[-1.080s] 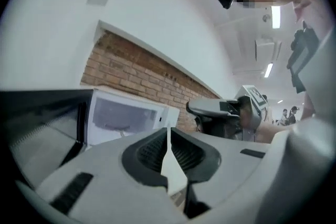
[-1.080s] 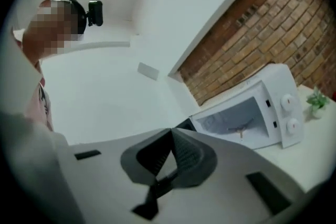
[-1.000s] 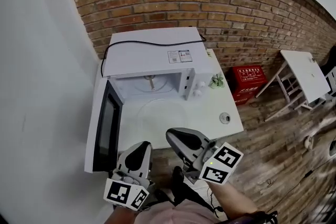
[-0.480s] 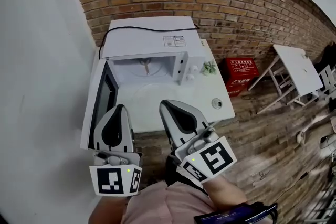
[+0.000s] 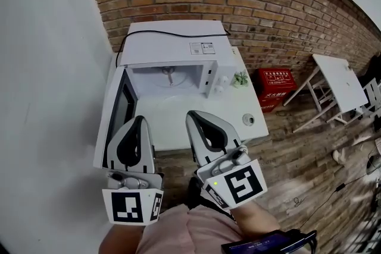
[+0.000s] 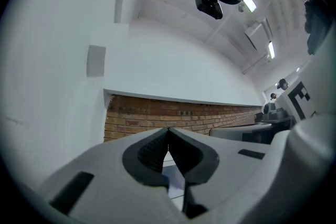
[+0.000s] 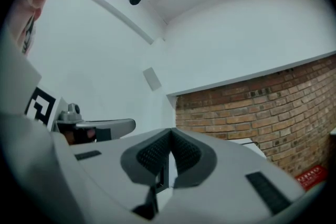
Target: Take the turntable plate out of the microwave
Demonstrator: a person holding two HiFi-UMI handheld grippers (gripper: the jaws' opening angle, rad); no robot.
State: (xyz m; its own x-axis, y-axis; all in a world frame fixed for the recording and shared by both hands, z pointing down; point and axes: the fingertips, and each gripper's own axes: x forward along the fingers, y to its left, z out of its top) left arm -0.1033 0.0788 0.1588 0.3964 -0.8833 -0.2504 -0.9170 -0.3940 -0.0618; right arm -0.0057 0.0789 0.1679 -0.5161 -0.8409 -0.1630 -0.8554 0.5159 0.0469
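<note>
The white microwave (image 5: 172, 47) stands on a white table (image 5: 238, 110) with its door (image 5: 116, 119) swung open to the left. Its cavity holds only the small centre spindle (image 5: 168, 74). A clear glass turntable plate (image 5: 172, 116) seems to lie on the table in front of the cavity, though its outline is very faint. My left gripper (image 5: 140, 118) and right gripper (image 5: 191, 113) hang side by side above the table's near edge, pointing toward the microwave. Both are shut and empty, with the pads meeting in the left gripper view (image 6: 168, 129) and the right gripper view (image 7: 171, 131).
A black cable (image 5: 172, 33) runs over the microwave's top. A small green plant (image 5: 240, 78) and a small round object (image 5: 248, 120) sit on the table's right side. On the floor to the right are a red crate (image 5: 275, 80) and a white folding table (image 5: 339, 83). A brick wall is behind.
Both grippers have risen toward the camera and rolled upright, now side by side and level. Since half a second ago they have hardly moved.
</note>
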